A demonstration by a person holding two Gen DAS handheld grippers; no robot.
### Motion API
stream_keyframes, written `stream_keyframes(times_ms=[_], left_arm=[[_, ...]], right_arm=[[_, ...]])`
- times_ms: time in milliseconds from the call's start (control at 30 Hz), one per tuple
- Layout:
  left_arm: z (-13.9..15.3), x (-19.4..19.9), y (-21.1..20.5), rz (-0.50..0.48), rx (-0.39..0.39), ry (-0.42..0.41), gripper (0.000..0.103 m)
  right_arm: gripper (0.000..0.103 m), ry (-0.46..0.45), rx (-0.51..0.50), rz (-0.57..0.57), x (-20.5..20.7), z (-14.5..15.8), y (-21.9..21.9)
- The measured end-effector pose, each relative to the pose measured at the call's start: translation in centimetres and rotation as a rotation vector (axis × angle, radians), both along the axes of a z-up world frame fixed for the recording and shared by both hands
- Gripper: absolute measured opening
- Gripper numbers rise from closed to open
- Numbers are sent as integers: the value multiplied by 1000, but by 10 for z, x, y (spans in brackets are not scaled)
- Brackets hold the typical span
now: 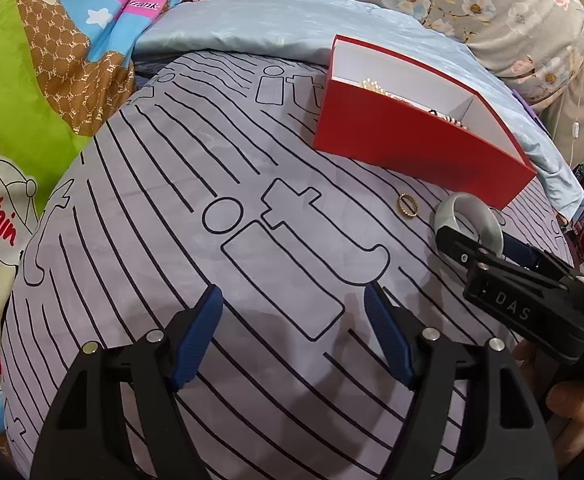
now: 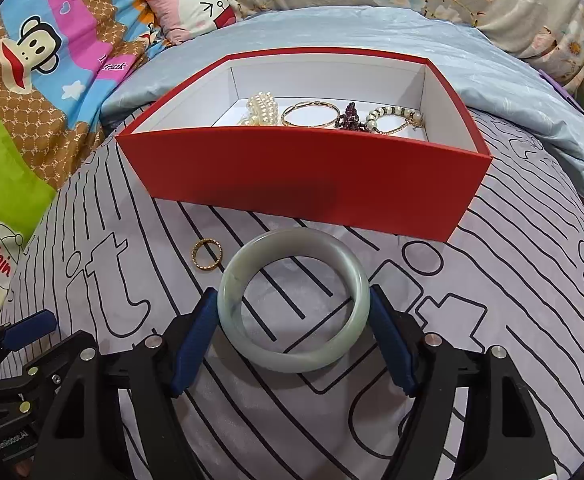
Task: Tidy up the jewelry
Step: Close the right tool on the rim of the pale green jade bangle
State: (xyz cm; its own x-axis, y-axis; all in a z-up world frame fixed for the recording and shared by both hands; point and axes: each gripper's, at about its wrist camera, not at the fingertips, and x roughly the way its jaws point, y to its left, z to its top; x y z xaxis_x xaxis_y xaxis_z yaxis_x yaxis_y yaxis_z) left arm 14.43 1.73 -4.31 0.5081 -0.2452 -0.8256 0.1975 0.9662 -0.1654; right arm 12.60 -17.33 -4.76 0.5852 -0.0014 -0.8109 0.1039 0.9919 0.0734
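A pale green jade bangle (image 2: 292,356) lies flat on the striped grey bedsheet, between the fingers of my right gripper (image 2: 294,322); the blue pads (image 2: 388,332) stand at its two sides, jaws wide. It also shows in the left wrist view (image 1: 470,216). A small gold ring (image 2: 207,254) lies just left of the bangle and shows in the left wrist view (image 1: 408,205). A red box (image 2: 308,176) with white inside holds a pearl strand, a gold bangle and beaded bracelets (image 2: 312,114). My left gripper (image 1: 294,320) is open and empty over the sheet.
The red box (image 1: 424,144) sits at the sheet's far edge against a light blue quilt (image 2: 492,80). Cartoon-print bedding and a pink pillow (image 2: 195,4) lie to the left and behind. The right gripper's body (image 1: 524,300) is at the right.
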Motion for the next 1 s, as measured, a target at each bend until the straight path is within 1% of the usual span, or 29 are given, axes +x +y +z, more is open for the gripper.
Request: stream_keyframes(times_ms=[167,300,367,433,467,500,533,567,633,667,700,900,1000], left_arm=[[1,1,-1,-5,-6,2,71],[1,1,-1,-5,-8,2,71],[1,1,-1,-3,-8,1,71],[1,3,-1,-3,-10,3,71],[1,3,-2,-4,-10,4,71],[1,3,-2,-6,-10,4,71],[1,3,-3,-9,-10,4,71],[1,4,-4,-13,-10,4,71],[2,4,-7,-19,-14,5,71],[2,5,-8,-22,-14,5,71],[2,5,-10,-26,-15,5,71],[7,11,-28,-78,-19,-13,71],[10,16,-42,-108,-9,-28,70]], right_arm=[[73,8,8,29,-4,1,-2],[73,-11,88,-2,-12,8,-15],[67,-18,95,-21,-14,12,-19],[53,-10,99,-38,-12,14,-23],[51,4,101,-43,-10,13,-25],[41,23,94,-49,-8,10,-27],[34,44,86,-54,-5,6,-27],[31,44,75,-56,-4,5,-27],[19,45,33,-59,-2,6,-24],[17,48,34,-60,-1,6,-25],[13,48,36,-65,0,5,-26],[12,34,19,-73,-8,10,-30],[12,18,-17,-87,-18,17,-34]])
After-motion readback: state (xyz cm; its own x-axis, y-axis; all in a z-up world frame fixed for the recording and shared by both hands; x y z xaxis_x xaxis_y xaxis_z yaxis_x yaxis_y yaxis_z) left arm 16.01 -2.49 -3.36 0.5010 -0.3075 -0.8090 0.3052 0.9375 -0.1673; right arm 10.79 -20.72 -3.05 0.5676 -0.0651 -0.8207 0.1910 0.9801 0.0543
